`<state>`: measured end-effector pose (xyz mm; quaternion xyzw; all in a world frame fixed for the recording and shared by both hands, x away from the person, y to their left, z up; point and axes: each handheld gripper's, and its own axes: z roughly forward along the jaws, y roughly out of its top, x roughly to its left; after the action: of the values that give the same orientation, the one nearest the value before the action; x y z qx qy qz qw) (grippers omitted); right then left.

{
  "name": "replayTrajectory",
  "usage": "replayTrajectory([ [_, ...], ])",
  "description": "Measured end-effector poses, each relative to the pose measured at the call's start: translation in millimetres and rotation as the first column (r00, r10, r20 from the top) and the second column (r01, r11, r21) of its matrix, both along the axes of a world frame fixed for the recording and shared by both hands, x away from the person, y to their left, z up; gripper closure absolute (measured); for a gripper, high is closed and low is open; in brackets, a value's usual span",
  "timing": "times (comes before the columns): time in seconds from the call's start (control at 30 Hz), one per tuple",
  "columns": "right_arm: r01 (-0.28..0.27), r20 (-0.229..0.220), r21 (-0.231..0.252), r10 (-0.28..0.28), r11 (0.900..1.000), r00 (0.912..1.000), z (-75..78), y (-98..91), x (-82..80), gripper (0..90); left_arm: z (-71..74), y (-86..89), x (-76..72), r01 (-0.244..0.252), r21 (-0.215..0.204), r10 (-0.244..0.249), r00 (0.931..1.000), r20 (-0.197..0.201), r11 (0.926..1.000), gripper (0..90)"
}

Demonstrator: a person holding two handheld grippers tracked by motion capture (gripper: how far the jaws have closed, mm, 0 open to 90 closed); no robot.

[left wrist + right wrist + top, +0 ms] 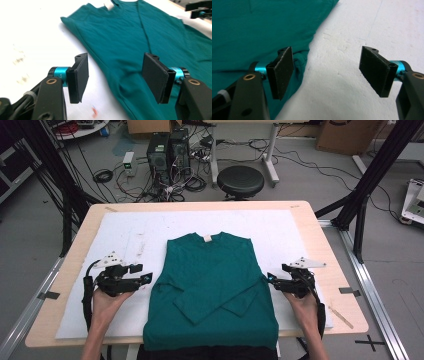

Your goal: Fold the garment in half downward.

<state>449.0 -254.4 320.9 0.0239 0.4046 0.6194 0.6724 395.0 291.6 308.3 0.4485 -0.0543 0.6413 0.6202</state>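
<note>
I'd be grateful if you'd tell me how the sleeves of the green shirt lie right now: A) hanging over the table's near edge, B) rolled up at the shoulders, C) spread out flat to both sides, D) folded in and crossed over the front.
D: in the high view both sleeves of the green shirt lie folded inward, crossing over its lower front.

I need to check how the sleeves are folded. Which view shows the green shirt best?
The high view: the whole green shirt lies flat with both sleeves crossed over its front. The left gripper view shows its collar and one side edge; the right gripper view shows just an edge.
</note>
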Motion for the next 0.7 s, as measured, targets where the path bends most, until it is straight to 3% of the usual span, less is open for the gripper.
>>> replayTrajectory([
  [0.13,0.006,-0.004,0.024,-0.006,0.9997,1.0,1.9,1.5,4.8,28.4,15.6,-10.8,-2.0,-0.045,-0.022,0.045,0.999,0.009,0.9988,38.4],
  [0.23,0.001,0.02,0.029,-0.002,0.9996,0.9998,-0.4,1.2,4.8,28.5,28.6,-18.5,-2.3,-0.076,-0.035,0.076,0.9971,0.004,0.9965,38.7],
  [0.7,0.003,0.019,0.034,-0.004,0.9994,0.9998,-0.8,0.5,6.3,28.5,76.5,-38.4,-6.9,-0.092,-0.074,0.091,0.9958,-0.011,0.9931,44.9],
])
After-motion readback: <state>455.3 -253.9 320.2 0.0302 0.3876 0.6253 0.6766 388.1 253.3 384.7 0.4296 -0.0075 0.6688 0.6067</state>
